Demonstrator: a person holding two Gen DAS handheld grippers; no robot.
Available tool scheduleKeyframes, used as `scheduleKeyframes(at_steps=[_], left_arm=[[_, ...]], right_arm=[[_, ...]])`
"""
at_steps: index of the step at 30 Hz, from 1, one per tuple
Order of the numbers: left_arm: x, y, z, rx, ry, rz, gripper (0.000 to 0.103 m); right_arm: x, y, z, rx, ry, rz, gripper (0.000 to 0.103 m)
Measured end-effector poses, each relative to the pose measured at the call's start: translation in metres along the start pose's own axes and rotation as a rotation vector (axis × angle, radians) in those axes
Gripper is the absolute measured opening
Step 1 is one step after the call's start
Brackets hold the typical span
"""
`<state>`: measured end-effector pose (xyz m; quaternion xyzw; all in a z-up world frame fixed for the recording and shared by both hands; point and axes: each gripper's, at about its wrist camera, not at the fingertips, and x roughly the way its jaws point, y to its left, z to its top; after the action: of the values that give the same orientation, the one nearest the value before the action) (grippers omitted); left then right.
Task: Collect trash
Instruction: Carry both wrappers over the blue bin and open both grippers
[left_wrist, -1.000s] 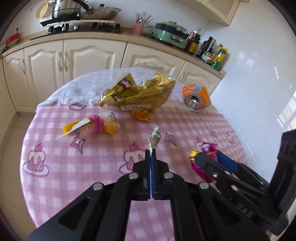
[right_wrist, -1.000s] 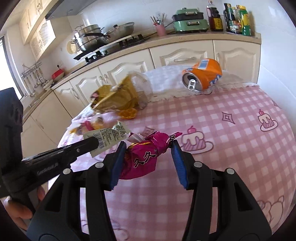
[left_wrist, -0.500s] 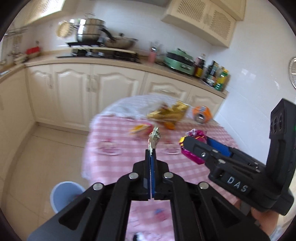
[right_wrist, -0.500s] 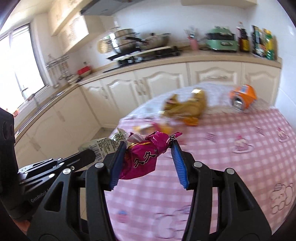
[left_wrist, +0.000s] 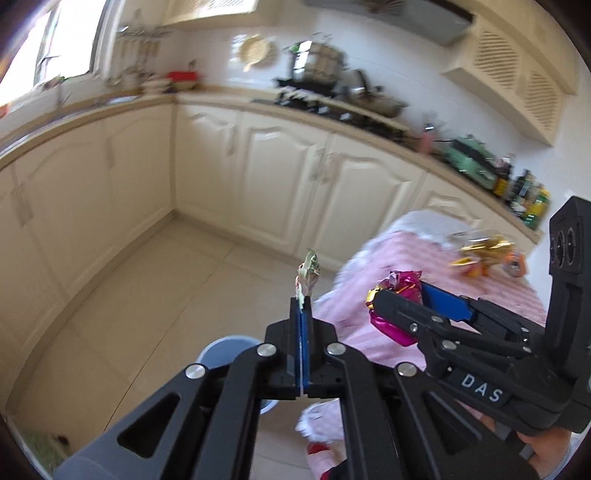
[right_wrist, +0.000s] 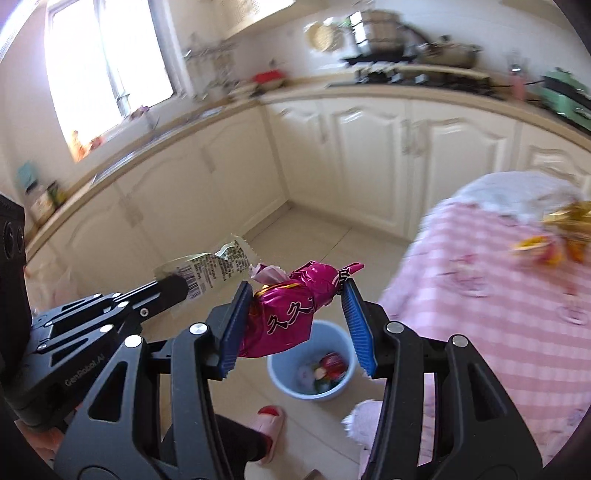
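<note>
Pink checked table (right_wrist: 491, 280) seen at right, blue bin (right_wrist: 280, 382) set on the floor below both tools, magenta wrapper (right_wrist: 291, 314) clamped between right gripper (right_wrist: 293, 325) pads above the bin, pale wrapper (left_wrist: 307, 269) pinched upright in closed left gripper (left_wrist: 303, 314).
</note>
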<state>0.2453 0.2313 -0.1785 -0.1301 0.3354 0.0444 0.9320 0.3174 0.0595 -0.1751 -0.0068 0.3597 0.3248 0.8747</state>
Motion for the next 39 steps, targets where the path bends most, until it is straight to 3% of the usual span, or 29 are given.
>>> scheduleKeyframes(at_steps=[6,10,21,23,24,25,39], left_arm=[[0.053,0.055,-0.019,-0.083,0.13,0.056,0.0],[0.097,0.069,-0.028,-0.113,0.218,0.054,0.0],[0.178,0.08,-0.028,-0.151,0.325,0.035,0.003],[0.183,0.086,-0.027,-0.185,0.338,0.03,0.022],[0.184,0.088,-0.026,-0.206,0.338,0.033,0.047],[0.183,0.091,-0.026,-0.223,0.33,0.032,0.054],[0.165,0.125,-0.047,-0.222,0.361,0.15,0.054]], right_arm=[[0.078,0.021,-0.016,-0.02,0.128,0.014,0.05],[0.113,0.015,-0.03,-0.02,0.194,-0.014,0.05],[0.16,-0.018,-0.046,0.019,0.264,-0.063,0.05],[0.165,-0.021,-0.046,0.022,0.268,-0.065,0.05],[0.168,-0.022,-0.047,0.023,0.273,-0.066,0.05],[0.17,-0.022,-0.048,0.025,0.277,-0.065,0.05],[0.187,-0.009,-0.047,-0.009,0.295,-0.059,0.05]])
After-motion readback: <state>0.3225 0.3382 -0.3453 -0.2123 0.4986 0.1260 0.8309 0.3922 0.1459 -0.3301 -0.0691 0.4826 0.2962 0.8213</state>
